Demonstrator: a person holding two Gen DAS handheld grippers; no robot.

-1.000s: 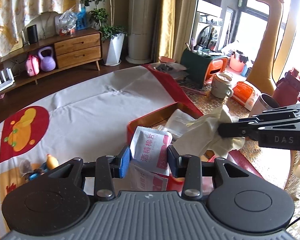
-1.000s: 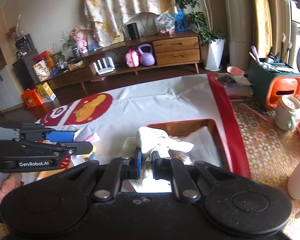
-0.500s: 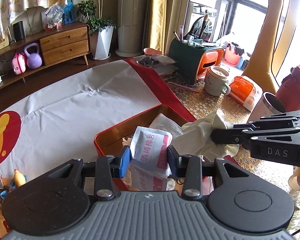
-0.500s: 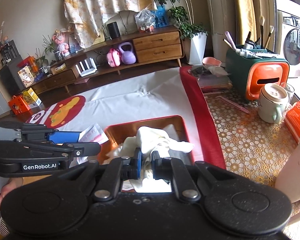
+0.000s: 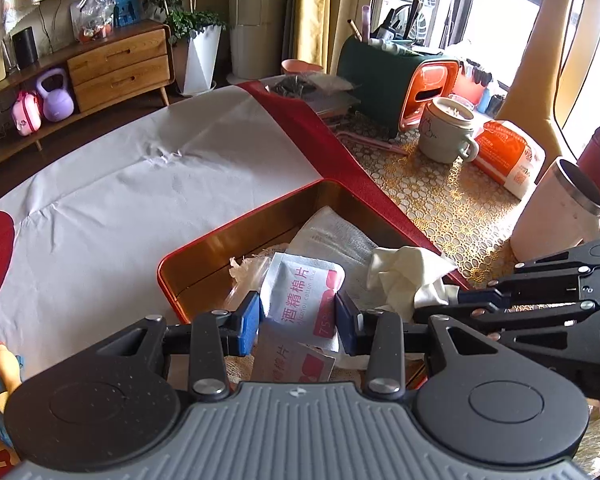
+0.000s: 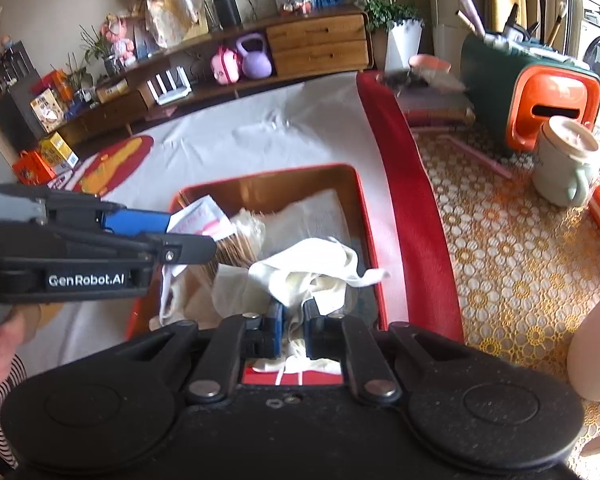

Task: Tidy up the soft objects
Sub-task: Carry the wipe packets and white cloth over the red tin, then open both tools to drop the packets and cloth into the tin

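The left hand-held gripper (image 5: 296, 316) grips a wipe packet (image 5: 302, 300) above the near left corner of the red tray (image 5: 236, 220). Beside it, the right hand-held gripper (image 6: 293, 330) pinches a cream cloth (image 6: 312, 270) over the tray's near right side, directly above the drop spot.

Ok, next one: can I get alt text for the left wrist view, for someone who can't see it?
The left gripper holds a white alcohol cotton pad sachet in its blue jaws above a red tin tray that contains gauze and wrappers. From the right, the right gripper holds a cream cloth over the same tray, which sits on a white and red cloth.
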